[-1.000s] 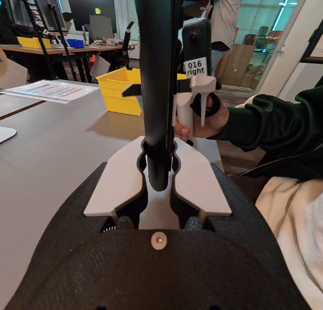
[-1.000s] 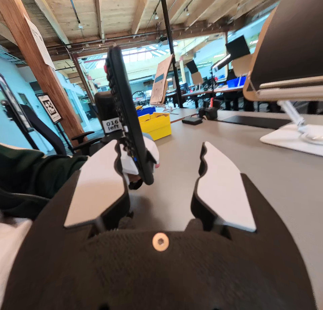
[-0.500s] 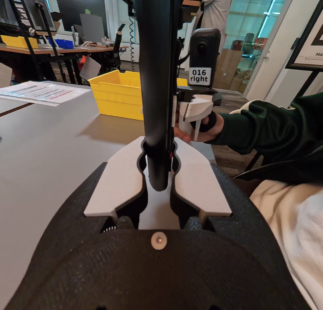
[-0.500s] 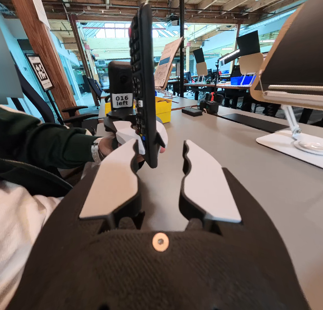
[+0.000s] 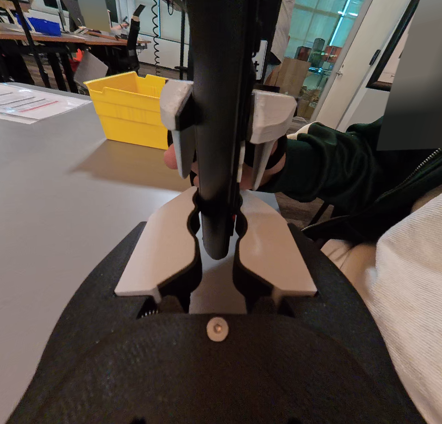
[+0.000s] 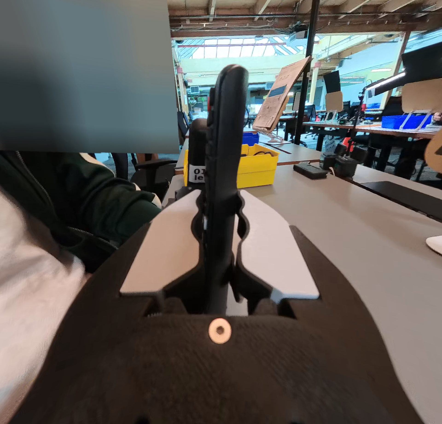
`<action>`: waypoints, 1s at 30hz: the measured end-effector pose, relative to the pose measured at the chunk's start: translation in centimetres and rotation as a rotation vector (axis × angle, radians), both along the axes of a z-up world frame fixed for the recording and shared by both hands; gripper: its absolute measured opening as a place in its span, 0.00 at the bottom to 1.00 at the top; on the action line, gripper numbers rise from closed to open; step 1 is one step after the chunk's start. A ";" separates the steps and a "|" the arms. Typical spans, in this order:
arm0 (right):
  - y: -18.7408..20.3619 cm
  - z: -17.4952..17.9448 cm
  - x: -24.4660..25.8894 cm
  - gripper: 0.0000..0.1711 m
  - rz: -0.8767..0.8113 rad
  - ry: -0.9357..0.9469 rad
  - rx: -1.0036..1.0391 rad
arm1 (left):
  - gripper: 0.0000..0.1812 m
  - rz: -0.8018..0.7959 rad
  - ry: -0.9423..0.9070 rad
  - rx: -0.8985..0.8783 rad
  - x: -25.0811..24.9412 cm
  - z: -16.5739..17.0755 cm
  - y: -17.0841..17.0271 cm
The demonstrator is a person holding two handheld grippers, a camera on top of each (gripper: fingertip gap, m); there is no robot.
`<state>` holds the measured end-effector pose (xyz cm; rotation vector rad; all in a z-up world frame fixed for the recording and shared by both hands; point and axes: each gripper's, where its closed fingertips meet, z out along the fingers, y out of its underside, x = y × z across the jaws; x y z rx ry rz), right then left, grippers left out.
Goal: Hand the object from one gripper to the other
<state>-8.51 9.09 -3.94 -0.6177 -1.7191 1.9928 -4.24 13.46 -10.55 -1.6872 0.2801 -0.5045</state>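
Remote control (image 5: pixel 218 125), black, upright, at frame centre in both wrist views. In the left wrist view its rounded lower end sits between the white fingers (image 5: pixel 165 249) of the left gripper (image 5: pixel 218 203), which are closed on it near their tips; the end of the remote pokes down past the grip point into the gap behind. Higher up the body, same view, the right gripper (image 5: pixel 216 180) comes in from the far side: its white fingers flank the remote on either side, and a hand (image 5: pixel 267 168) in a dark green sleeve holds that gripper at centre right.

Right wrist view: remote control (image 6: pixel 224 149) stands between the right gripper's (image 6: pixel 218 199) fingers (image 6: pixel 167 247), button face turned to frame left, a red button near the top edge. Both pads appear pressed against the remote body, so the right gripper reads as clamped on it as well. Behind the remote, the black body of the left gripper with a white label is partly hidden.

Surroundings: grey table (image 5: pixel 59 209) under both grippers. Yellow bin (image 5: pixel 129 115) on the table at upper left of the left wrist view; same kind of yellow bin (image 6: pixel 257 167) just right of the remote in the right wrist view. Printed sheet (image 5: pixel 31 103) at the far left edge. White lamp base (image 6: pixel 434 243) at the right edge of the right wrist view.
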 end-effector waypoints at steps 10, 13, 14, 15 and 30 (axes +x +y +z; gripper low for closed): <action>5.3 -1.3 0.4 0.14 -0.062 -0.085 -0.233 | 0.35 0.028 -0.034 -0.011 -0.5 -0.3 0.5; 6.1 -1.5 0.1 0.15 -0.063 -0.107 -0.272 | 0.37 0.030 -0.103 0.015 -1.0 0.5 0.3; 6.0 -1.7 0.0 0.15 -0.061 -0.112 -0.269 | 0.38 0.033 -0.131 0.024 -1.3 0.8 0.3; 5.9 -1.8 0.0 0.15 -0.057 -0.116 -0.263 | 0.38 0.036 -0.161 0.037 -1.5 1.1 0.2; 0.3 -4.7 0.6 0.15 0.029 -0.159 -0.030 | 0.48 0.043 -0.247 0.209 -2.6 6.5 -1.6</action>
